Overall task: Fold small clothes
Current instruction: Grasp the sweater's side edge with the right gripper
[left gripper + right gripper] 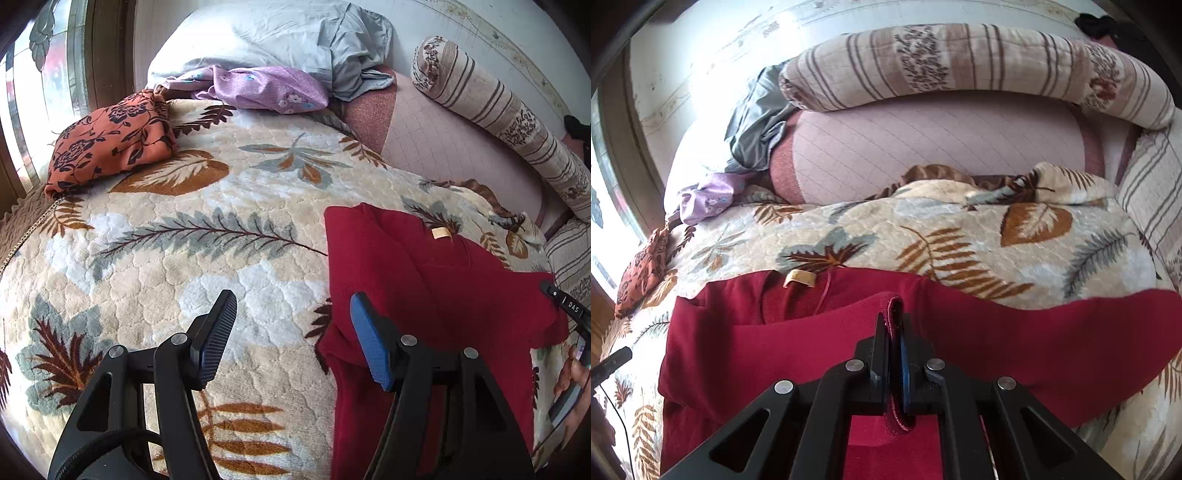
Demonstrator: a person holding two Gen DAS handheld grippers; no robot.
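**Red garment pinched at its hem on the leaf-patterned bed**

The right wrist view shows what the left cannot: the right gripper [894, 325] has its jaws closed tight on a stitched edge of the red garment [997, 332], the fold of cloth standing up between the pads. The garment lies spread across the near part of the bed's leaf-print blanket [960, 236], its cream neck label [800, 277] towards the far side.

The left wrist view shows the left gripper [293, 332] standing well open and holding nothing. One blue-padded finger hangs over the bare blanket [207, 206], the other over the left margin of the red garment [443, 295]. At the right edge of this view a black tool end and part of a hand [570, 373] show beside the garment.

Only the left view gives a clear look at the orange floral cloth [110, 144], a folded bundle near the window; the right view catches it small at the left edge.

Counted: one red garment, one orange floral cloth, one lilac floral cloth [266, 88], one grey sheet heap [347, 48], one striped bolster [495, 110], two grippers.
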